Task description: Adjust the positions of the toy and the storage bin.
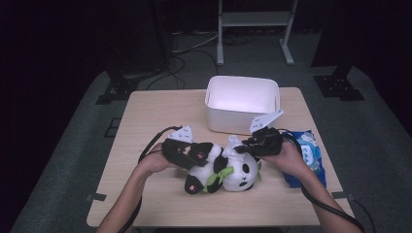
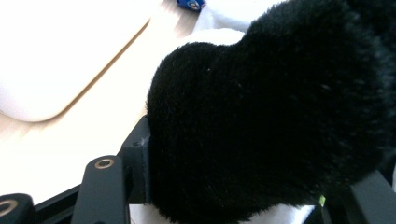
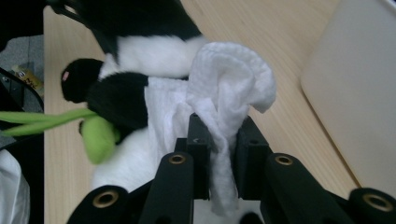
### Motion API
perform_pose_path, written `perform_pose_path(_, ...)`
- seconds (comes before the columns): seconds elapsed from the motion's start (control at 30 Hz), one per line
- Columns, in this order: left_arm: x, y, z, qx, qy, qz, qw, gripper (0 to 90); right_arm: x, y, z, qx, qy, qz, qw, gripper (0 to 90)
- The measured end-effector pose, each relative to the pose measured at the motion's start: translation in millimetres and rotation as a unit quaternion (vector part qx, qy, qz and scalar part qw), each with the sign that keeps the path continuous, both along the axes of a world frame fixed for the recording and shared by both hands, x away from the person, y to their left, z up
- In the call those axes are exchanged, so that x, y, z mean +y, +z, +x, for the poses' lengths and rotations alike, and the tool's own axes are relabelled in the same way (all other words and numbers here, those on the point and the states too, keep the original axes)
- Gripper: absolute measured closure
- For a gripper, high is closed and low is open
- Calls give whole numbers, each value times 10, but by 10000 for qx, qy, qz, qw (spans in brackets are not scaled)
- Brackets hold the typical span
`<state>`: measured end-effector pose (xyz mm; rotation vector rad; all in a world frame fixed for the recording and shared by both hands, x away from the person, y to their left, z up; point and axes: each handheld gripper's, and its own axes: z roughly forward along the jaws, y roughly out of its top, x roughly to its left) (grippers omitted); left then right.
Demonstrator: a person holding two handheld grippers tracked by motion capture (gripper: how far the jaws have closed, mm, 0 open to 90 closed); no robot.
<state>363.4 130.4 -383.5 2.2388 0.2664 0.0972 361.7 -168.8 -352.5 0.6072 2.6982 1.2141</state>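
A black-and-white panda plush (image 1: 239,174) holding a green bamboo sprig (image 1: 215,178) lies on its side in the middle of the wooden table (image 1: 145,121). My left gripper (image 1: 193,151) is shut on one of its black furry limbs (image 2: 280,116), which bulges between the jaws. My right gripper (image 1: 247,144) is shut on a crumpled white cloth wipe (image 3: 231,79), pinched between both jaws and pressed against the panda's white body (image 3: 154,56). In the high view the wipe (image 1: 234,142) sticks up beside the panda's head.
A white plastic bin (image 1: 243,104) stands just behind the panda; its wall shows in the left gripper view (image 2: 56,56) and the right gripper view (image 3: 355,93). A blue wipes packet (image 1: 306,155) lies at the right, under my right forearm.
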Motion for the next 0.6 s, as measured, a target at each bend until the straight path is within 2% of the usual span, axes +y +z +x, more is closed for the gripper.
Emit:
perform_pose_path(0.13, 67, -87, -68, 22, 46, -148, 9999, 367, -80, -65, 14, 222, 12, 54, 9997, 775)
perform_pose_path(0.23, 98, -137, -104, 157, 115, -210, 9996, 330, -115, -116, -25, 338, 40, 55, 9994, 778)
perform_pose_path(0.27, 97, -145, -113, 230, 172, -231, 9993, 299, -117, -127, -49, 336, 44, 60, 9994, 782)
perform_pose_path(0.47, 66, -131, -179, 252, 334, -132, 9990, 118, -107, -134, -169, 242, 91, -13, 9997, 791)
perform_pose_path(0.6, 73, -122, -253, 176, 301, -204, 9992, 99, -131, -130, -251, 232, 162, 7, 9996, 792)
